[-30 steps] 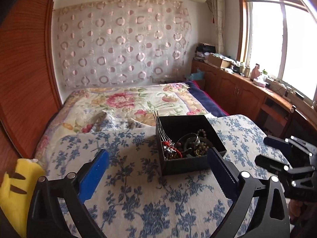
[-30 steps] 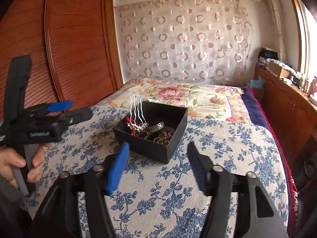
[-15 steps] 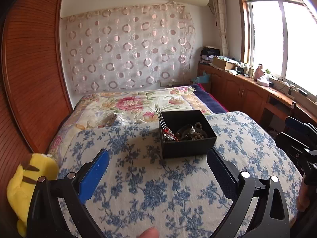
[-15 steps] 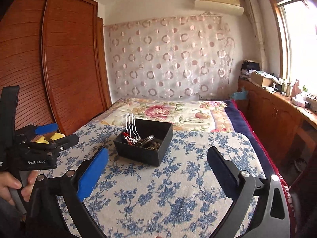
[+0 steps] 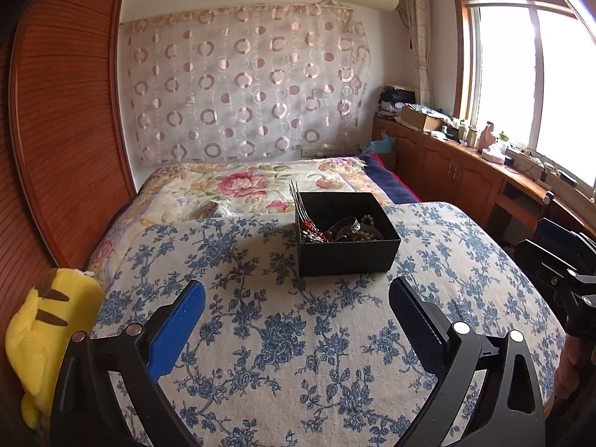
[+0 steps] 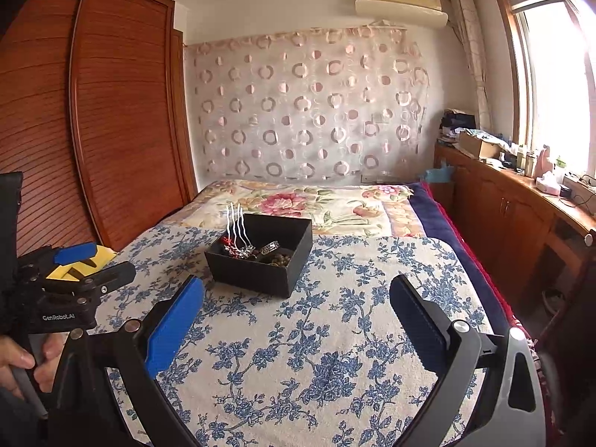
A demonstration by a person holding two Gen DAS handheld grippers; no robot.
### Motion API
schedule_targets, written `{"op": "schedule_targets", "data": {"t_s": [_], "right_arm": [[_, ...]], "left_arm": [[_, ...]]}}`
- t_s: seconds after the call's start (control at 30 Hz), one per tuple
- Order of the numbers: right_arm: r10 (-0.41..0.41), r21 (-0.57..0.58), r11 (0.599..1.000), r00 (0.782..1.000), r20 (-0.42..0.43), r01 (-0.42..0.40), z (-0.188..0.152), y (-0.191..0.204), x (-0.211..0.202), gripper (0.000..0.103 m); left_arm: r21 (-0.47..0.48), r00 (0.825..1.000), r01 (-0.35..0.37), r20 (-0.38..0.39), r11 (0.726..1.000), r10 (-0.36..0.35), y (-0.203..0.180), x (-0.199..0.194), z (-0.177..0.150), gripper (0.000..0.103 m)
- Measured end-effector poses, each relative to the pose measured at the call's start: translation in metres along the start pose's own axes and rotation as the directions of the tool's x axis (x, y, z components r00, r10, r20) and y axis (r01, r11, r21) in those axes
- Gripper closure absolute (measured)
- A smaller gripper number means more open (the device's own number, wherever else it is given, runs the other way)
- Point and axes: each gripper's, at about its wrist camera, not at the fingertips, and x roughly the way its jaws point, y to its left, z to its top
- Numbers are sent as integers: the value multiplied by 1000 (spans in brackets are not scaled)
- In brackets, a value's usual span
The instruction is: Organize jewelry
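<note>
A black open box (image 5: 346,257) stands on the blue-flowered cloth (image 5: 283,365) that covers the near end of the bed. In it lie a silver pronged hair comb (image 5: 298,205), red beads, a silver bangle (image 5: 344,225) and brown beads. My left gripper (image 5: 297,290) is open and empty, short of the box. The right wrist view shows the box (image 6: 257,275) with the comb (image 6: 234,223) upright at its left end. My right gripper (image 6: 297,285) is wide open with nothing between its fingers, also short of the box. The left gripper (image 6: 98,262) hovers at the left, held by a hand.
A yellow plush toy (image 5: 41,335) lies at the bed's left edge by the wooden wardrobe (image 5: 67,119). A flowered quilt (image 5: 242,182) covers the far bed. A wooden cabinet (image 5: 465,171) with clutter runs under the window on the right.
Both grippers have drawn back from the box, which now looks farther away. The right gripper's jaws have spread wider. The box and its jewelry have not moved.
</note>
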Motion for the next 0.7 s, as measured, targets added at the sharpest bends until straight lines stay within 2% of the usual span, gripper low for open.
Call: {"op": "schedule_targets", "data": {"t_s": [0.2,0.7], "right_arm": [[-6,2,1000,1000,-3,6,-2,0,1,3],[-14,7,1000,1000,-6,14,-5,1,5,3]], "left_arm": [[16,1000,-18,15,1000,18,-2,-3,0,8],[15,1000,-12,23,1000,11,-4,-7,0,8]]}}
